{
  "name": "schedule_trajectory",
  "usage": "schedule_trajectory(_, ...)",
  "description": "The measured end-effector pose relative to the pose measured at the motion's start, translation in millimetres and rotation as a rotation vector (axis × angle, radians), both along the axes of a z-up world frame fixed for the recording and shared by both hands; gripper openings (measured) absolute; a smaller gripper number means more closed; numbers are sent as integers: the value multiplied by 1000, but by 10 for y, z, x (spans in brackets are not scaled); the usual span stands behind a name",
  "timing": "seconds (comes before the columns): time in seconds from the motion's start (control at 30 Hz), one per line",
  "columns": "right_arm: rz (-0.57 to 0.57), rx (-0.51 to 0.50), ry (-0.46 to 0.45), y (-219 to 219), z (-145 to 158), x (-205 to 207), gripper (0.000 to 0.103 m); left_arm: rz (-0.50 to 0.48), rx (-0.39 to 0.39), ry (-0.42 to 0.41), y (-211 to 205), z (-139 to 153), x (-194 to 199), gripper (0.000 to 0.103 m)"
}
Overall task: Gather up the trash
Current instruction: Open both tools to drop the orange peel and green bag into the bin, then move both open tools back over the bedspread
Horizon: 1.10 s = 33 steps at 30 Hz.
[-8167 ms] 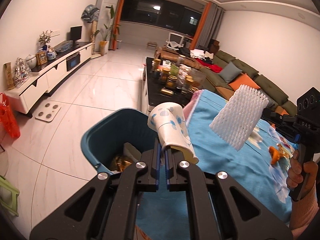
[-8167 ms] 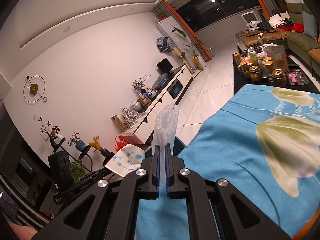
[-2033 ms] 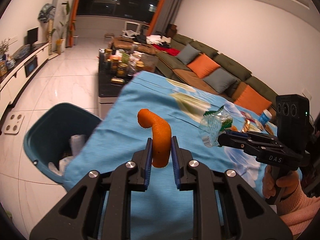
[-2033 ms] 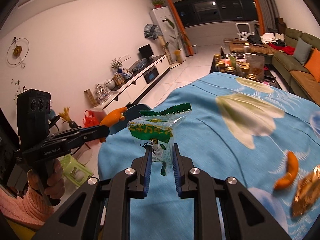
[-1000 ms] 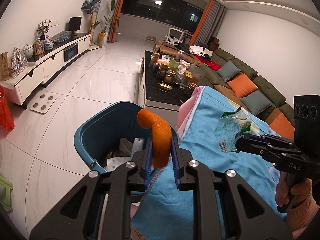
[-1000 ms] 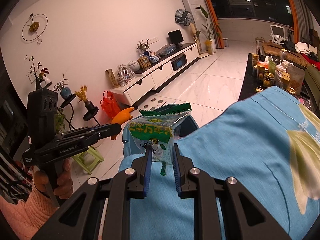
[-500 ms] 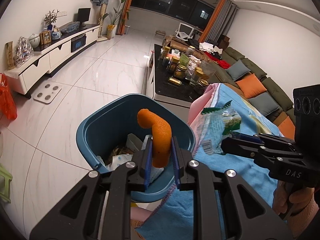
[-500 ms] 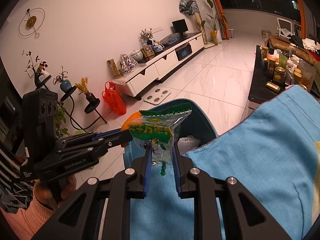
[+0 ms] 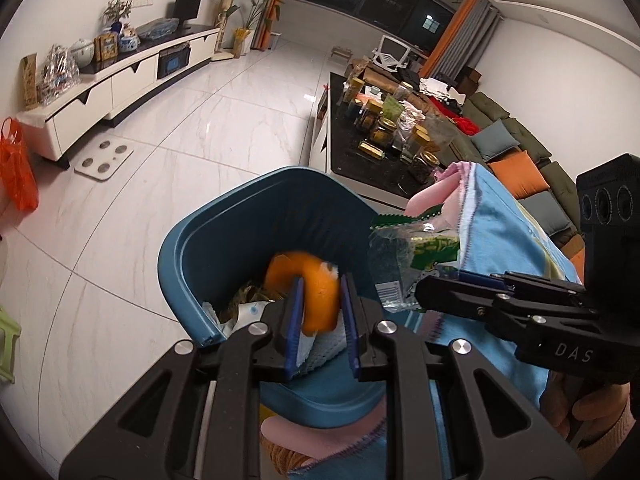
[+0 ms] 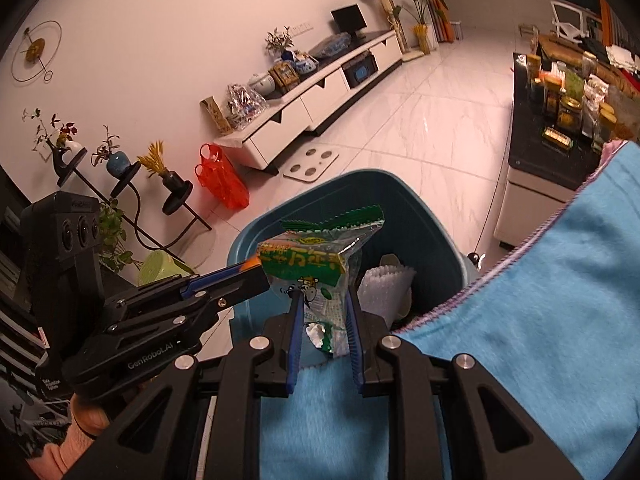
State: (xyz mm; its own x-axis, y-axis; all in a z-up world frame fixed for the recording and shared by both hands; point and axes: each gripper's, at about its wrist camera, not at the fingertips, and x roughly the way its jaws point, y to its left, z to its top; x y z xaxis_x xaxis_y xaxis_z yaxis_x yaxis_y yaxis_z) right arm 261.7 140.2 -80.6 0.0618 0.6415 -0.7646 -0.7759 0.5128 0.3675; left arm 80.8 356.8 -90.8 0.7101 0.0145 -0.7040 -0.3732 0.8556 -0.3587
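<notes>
Both grippers have swung off the blue-covered surface [image 10: 560,320] and down over the teal trash bin [image 9: 208,256] in the last second. The left gripper [image 9: 319,312] has its jaws pinching a curled orange peel [image 9: 316,292] above the bin's litter, while the right gripper [image 10: 322,316] has its jaws clamped on a green snack wrapper [image 10: 320,264] at the rim. Both pieces now look placed for release, with more trash probably left to collect.
</notes>
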Motion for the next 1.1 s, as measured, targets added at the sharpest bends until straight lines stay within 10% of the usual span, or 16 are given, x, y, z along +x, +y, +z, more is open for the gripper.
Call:
schedule_trajectory(0.53, -33, 33, -24, -285, 109, -24, 38, 15, 44, -75, -189, 211, -137, 42)
schedule_trajectory(0.9, -145, 140, -154, -1671, 605, -286, 54, -292, 129, -256, -1419, 671, -223, 85)
schedule_trajectory(1.1, -321, 120, -242, -2623, 718, -419, 58, -494, 113, -278, -2259, 677, -2, 89)
